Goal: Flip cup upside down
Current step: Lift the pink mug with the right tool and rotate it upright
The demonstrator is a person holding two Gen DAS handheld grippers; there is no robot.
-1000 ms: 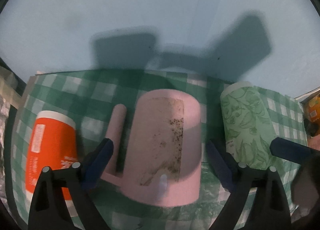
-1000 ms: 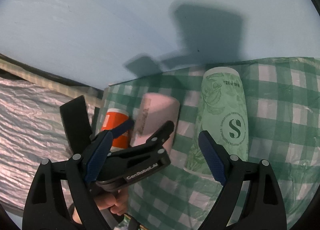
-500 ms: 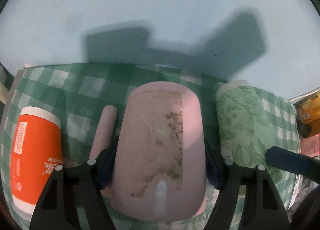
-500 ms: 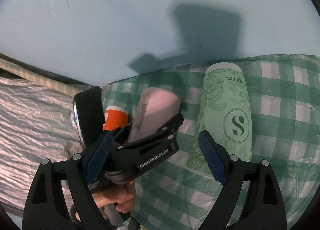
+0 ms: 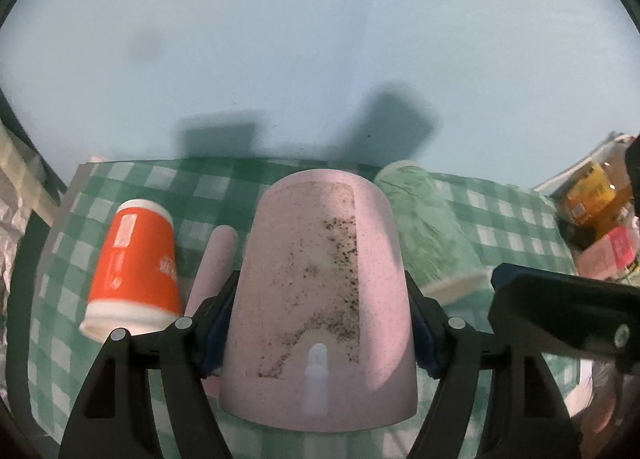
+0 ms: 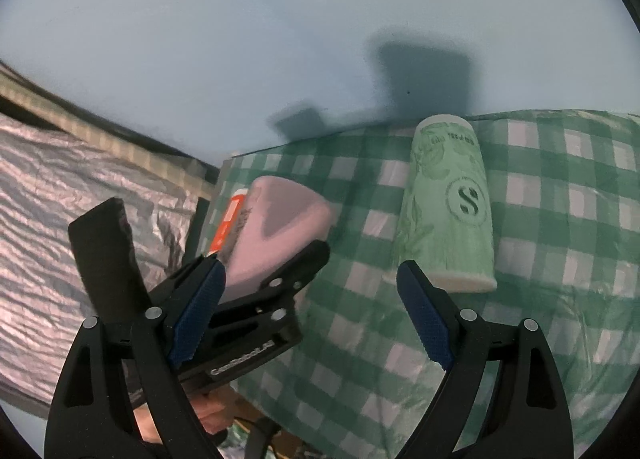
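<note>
My left gripper (image 5: 318, 323) is shut on the pink mug (image 5: 320, 291), its blue pads pressed on both sides of the body; the mug's handle (image 5: 214, 263) sticks out to the left. The mug has a stained label patch and its closed base points away from me. In the right wrist view the pink mug (image 6: 280, 227) looks lifted and tilted over the green checked cloth (image 6: 560, 299). My right gripper (image 6: 312, 315) is open and empty, in front of a green leaf-print paper cup (image 6: 448, 215) standing upside down.
An orange paper cup (image 5: 134, 271) stands upside down left of the mug. The green cup (image 5: 428, 227) is right of it. Snack packets (image 5: 592, 211) lie at the far right. A crinkled silver sheet (image 6: 60, 195) lies beyond the cloth's left edge. A pale blue wall is behind.
My left gripper moved forward around the pink mug, shut on it and raised it off the cloth. The right gripper stayed open and shifted a little.
</note>
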